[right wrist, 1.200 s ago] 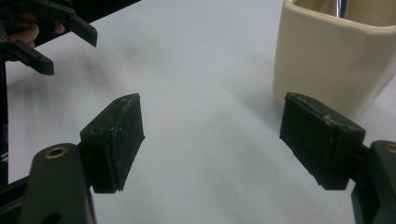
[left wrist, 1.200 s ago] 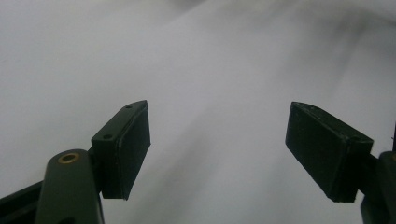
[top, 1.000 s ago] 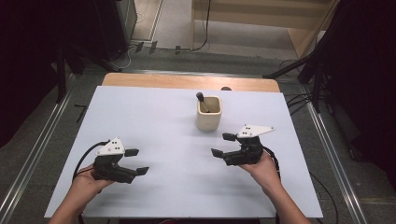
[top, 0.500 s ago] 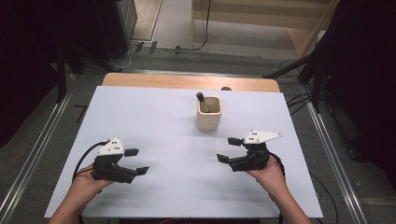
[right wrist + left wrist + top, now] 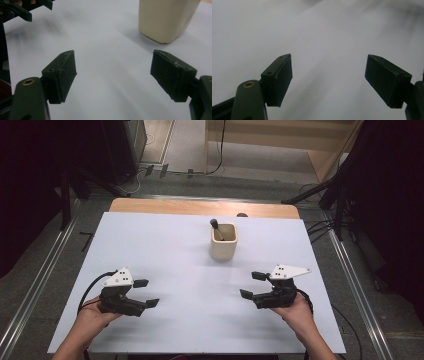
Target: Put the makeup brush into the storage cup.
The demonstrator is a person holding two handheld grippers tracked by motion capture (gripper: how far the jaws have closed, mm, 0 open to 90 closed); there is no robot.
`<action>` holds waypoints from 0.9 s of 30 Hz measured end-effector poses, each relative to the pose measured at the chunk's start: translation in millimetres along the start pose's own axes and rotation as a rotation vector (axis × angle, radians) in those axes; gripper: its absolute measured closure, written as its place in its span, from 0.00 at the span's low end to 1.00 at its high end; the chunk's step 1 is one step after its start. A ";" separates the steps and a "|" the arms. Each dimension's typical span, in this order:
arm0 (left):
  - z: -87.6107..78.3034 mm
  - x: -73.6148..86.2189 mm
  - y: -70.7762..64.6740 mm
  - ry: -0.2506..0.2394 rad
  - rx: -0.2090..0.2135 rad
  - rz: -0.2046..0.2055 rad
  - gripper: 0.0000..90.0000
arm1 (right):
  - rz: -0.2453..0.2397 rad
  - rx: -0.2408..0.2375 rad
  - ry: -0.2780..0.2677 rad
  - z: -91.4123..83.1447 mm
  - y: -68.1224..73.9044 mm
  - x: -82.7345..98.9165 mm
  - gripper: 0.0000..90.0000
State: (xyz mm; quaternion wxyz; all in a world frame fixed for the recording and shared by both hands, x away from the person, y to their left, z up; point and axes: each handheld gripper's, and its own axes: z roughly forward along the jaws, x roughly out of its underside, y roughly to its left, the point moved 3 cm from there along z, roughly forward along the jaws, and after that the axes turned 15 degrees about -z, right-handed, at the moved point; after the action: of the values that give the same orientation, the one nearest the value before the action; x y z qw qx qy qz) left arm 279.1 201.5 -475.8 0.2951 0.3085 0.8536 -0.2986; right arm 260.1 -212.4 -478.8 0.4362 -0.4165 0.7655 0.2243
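Smooth cream cup (image 5: 223,242), squarish, rounded corners

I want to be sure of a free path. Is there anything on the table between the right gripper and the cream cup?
Nothing visible stands in the way. Between the right gripper, its jaws open and empty, and the cup lies only bare white table. A dark-tipped tool stands inside the cup, not before it.

A recording lab or studio, not a home: a bench (image 5: 165,245) under a plain white sheet stands on grey carpet between metal floor rails (image 5: 35,285), with black curtains (image 5: 35,180) on both sides, dark stand legs (image 5: 65,195) and loose cables (image 5: 165,170) across the floor. A person works cabled tongs (image 5: 146,294) in each hand beside a lone cream cup (image 5: 223,241).
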 end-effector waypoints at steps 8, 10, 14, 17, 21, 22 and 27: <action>-0.1 0.1 0.4 0.001 -0.003 0.001 0.25 | -0.004 0.016 -0.016 -8.7 -0.2 4.4 0.24; -0.1 0.1 0.6 0.000 -0.005 0.000 0.25 | -0.001 0.012 -0.016 -10.2 0.1 6.0 0.24; -0.1 0.1 0.7 0.000 -0.005 0.000 0.25 | -0.003 0.013 -0.009 -12.9 0.3 9.7 0.24; -0.1 0.1 0.8 -0.001 -0.006 0.000 0.25 | 0.004 0.016 -0.002 -14.1 0.5 12.3 0.24; -0.6 -0.2 1.0 -0.007 -0.008 -0.002 0.25 | -0.002 0.017 0.003 -15.3 0.5 14.5 0.24; -0.8 -0.3 1.1 -0.008 -0.007 -0.002 0.25 | 0.001 0.016 0.003 -15.4 0.5 14.9 0.24; -1.9 -0.6 1.0 -0.012 -0.005 -0.002 0.25 | -0.002 0.014 0.004 -14.4 0.5 15.5 0.24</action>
State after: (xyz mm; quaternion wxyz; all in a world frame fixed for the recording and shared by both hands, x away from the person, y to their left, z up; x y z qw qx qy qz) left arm 279.5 203.2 -474.5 0.3006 0.3050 0.8529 -0.2985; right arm 248.5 -229.1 -484.5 0.4378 -0.4146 0.7675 0.2178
